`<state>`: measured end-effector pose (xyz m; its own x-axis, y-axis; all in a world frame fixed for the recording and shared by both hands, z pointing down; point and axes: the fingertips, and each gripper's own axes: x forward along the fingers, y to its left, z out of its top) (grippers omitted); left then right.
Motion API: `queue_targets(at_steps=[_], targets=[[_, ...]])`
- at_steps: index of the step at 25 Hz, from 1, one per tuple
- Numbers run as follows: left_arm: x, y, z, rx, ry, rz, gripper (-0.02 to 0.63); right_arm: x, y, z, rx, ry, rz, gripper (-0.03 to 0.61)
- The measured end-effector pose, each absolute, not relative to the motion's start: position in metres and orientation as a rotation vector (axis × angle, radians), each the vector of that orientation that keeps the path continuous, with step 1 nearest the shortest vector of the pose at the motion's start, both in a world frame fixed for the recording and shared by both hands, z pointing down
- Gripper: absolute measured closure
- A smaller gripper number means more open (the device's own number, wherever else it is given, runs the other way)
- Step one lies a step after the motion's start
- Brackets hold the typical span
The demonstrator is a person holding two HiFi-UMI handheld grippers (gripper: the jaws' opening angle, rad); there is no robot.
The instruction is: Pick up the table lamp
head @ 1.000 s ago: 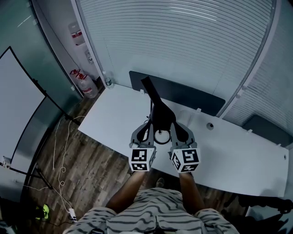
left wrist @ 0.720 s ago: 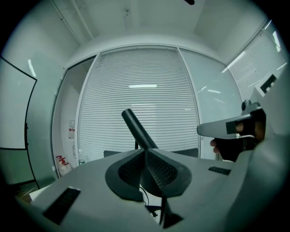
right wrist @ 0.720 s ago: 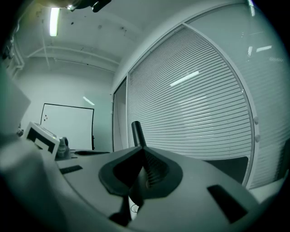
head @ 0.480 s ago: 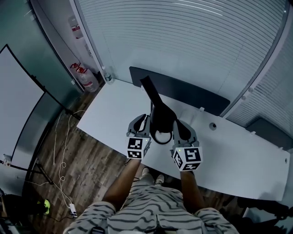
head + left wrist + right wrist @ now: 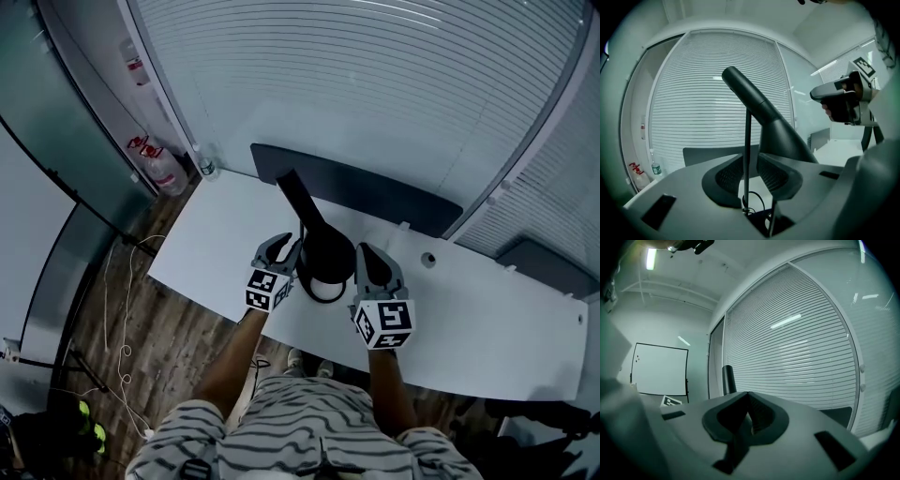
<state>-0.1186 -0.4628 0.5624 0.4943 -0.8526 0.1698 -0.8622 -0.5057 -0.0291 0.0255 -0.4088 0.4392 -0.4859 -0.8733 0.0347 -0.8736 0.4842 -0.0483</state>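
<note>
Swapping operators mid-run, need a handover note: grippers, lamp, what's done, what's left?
Left gripper: fingers closed on the table lamp's thin rod.
Right gripper: fingers together, empty, beside the lamp's base on its right.
Lamp: upright over the white table, near its front edge.
Done: grasp made. Whether the base has left the table cannot be told.
Left: lift it clear. One grip on a thin rod may let it swing, so go slowly.
</note>
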Motion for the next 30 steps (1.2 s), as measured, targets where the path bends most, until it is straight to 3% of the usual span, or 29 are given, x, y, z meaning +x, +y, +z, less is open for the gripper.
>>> queue_targets(at_steps=[25,30], targets=[[-0.101,-0.506,0.588,3.029,-0.913,0.309,0.532,0.028,-0.433,0.441,1.669,-2.644,0.072,0.568],[-0.097,-0.507,0.588,3.036,-0.888,0.272,0.570,0.035,-0.432,0.444,1.693,-2.613,0.078,0.568]])
